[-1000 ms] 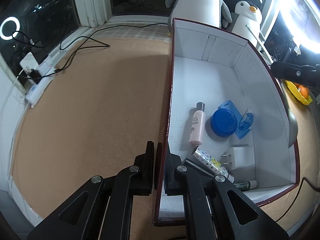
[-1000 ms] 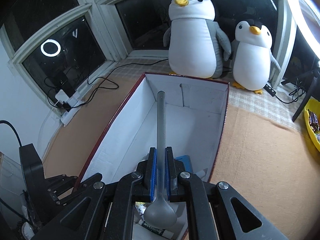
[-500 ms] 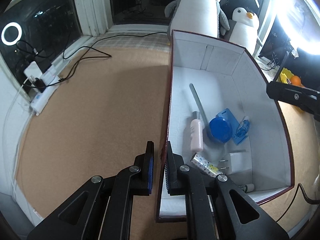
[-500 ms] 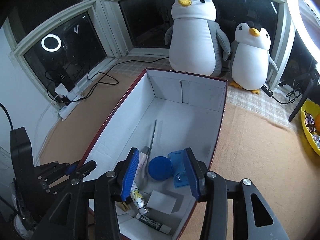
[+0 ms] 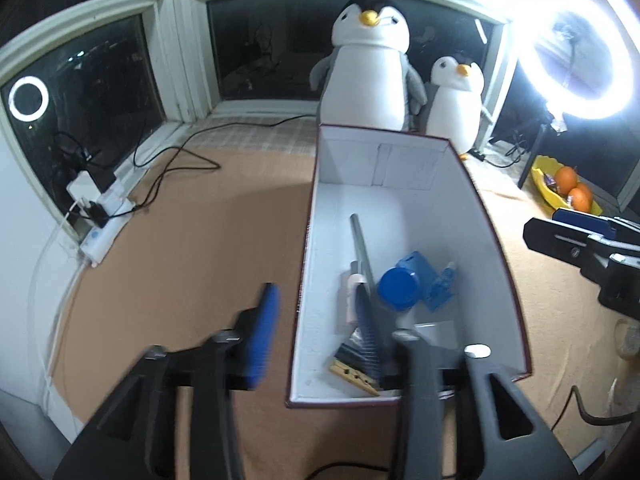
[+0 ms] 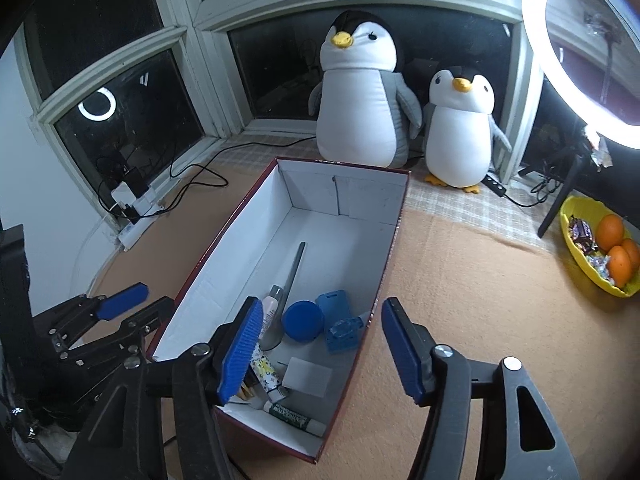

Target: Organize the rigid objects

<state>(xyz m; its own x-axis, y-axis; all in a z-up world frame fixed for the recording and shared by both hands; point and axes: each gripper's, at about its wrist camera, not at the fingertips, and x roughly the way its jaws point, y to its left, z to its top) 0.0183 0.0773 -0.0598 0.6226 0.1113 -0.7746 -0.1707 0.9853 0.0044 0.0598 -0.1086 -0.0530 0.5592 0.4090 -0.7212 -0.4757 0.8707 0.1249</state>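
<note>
Left tool just opening astride box wall, right tool just opening, empty

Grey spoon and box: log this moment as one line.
grey spoon: lying in box, released | right gripper: jaws just opened, empty | left gripper: jaws just opened, off box wall

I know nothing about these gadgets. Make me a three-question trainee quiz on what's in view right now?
1. True or false: the grey spoon lies inside the box.
2. What does the right gripper hold? A) spoon B) nothing C) blue lid
3. Which fruit sits in the yellow bowl?

Key: 1 true. 2 B; its jaws have just been opening, as have the left gripper's, which straddles the box wall. 3 oranges.
</note>
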